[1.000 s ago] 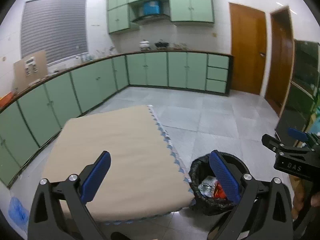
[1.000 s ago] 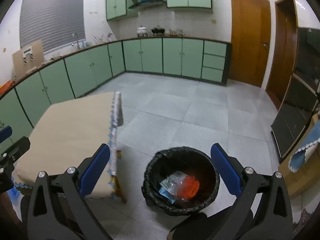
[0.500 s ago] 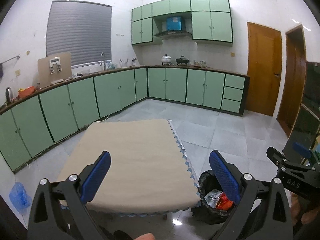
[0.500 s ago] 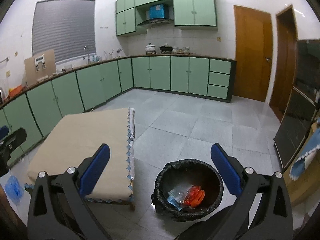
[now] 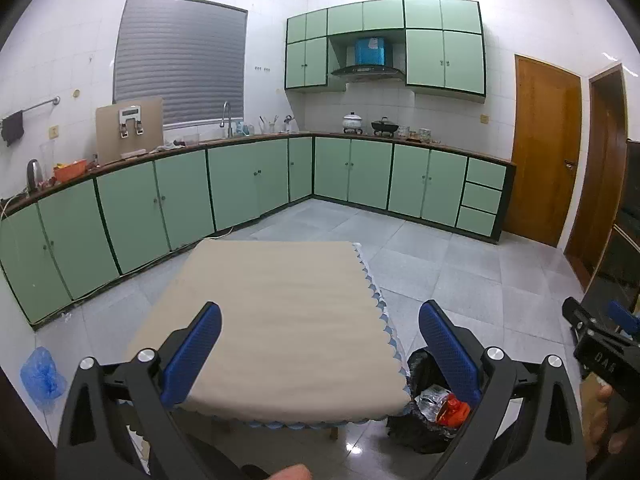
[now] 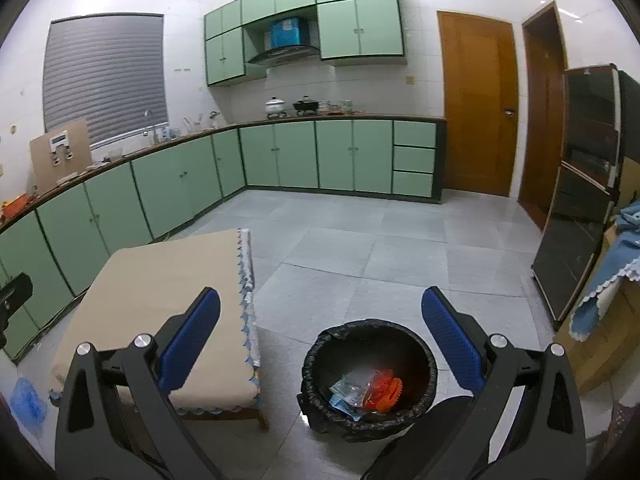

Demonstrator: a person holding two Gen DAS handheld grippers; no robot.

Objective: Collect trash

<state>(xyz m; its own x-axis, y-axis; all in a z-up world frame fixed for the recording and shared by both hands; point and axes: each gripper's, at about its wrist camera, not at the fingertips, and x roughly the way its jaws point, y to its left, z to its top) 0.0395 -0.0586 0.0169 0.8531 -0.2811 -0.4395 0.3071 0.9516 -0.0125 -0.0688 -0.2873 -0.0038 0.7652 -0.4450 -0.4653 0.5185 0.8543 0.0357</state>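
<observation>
A round bin with a black liner (image 6: 370,376) stands on the floor right of a low table (image 6: 160,304). Crumpled clear plastic and orange trash (image 6: 366,390) lie inside it. In the left wrist view the bin (image 5: 424,412) peeks out behind the table's corner, with the trash (image 5: 446,402) showing. My left gripper (image 5: 320,352) hangs open above the table's beige cloth (image 5: 280,320), holding nothing. My right gripper (image 6: 320,338) is open and empty, raised above the bin's left rim. The other gripper's body shows at the right edge of the left wrist view.
Green cabinets (image 5: 248,184) run along the left and back walls under a cluttered counter. Two wooden doors (image 6: 476,100) are at the back right. A dark glass cabinet (image 6: 576,216) stands at the right. A blue bag (image 5: 42,372) lies on the floor left of the table.
Both grippers have risen and tilted up, so more wall and upper cabinets show. The table and bin sit lower and smaller in view. Both stay open and empty.
</observation>
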